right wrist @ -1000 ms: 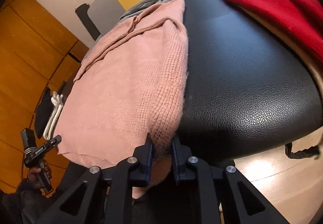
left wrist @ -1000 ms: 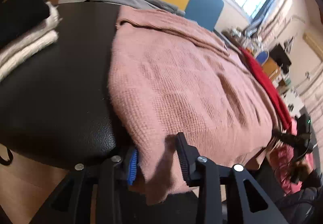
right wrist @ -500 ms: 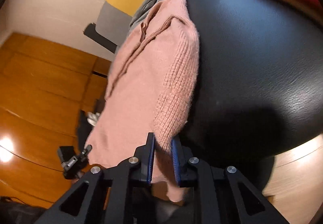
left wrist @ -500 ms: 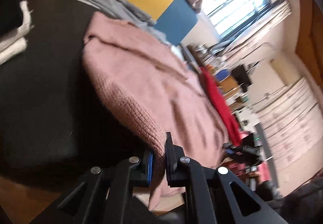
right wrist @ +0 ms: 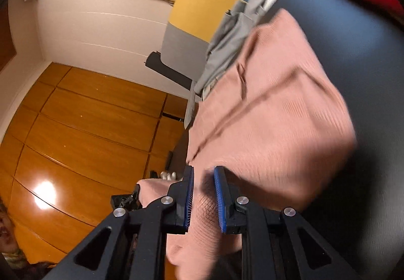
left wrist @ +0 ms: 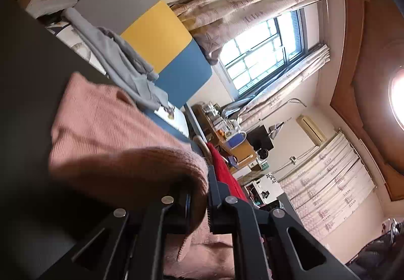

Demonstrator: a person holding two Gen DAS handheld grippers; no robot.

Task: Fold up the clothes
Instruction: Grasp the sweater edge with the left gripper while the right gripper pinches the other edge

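Pink knit fills the near part of both wrist views: the pink sweater [left wrist: 121, 143] is gathered into a thick fold that runs straight into the left gripper [left wrist: 199, 194], whose jaws are clamped tight on that fold with cloth bulging over and below them. From there the sweater stretches away across the black padded worktop [left wrist: 27, 73], lifted at the gripped end and lying flat farther off.

On the other side, the right gripper [right wrist: 204, 198] has its blue-padded jaws slightly apart, with the sweater's [right wrist: 272, 113] edge passing between them; the cloth hangs down below the fingers and the rest is blurred as it spreads over the dark worktop [right wrist: 358, 57]. Whether the pads actually press the knit cannot be told.

Just beyond the sweater's far edge lies a crumpled grey garment [left wrist: 118, 60], at the worktop's back rim. To the right of the sweater, along the worktop's edge, is a red garment [left wrist: 224, 169]. Behind the grey garment stands a panel in grey, yellow and blue blocks [left wrist: 156, 35]. Farther still from the sweater are a cluttered desk [left wrist: 227, 133], a bright window [left wrist: 262, 50] with patterned curtains, and, seen from the right wrist, orange wooden panels [right wrist: 83, 128].
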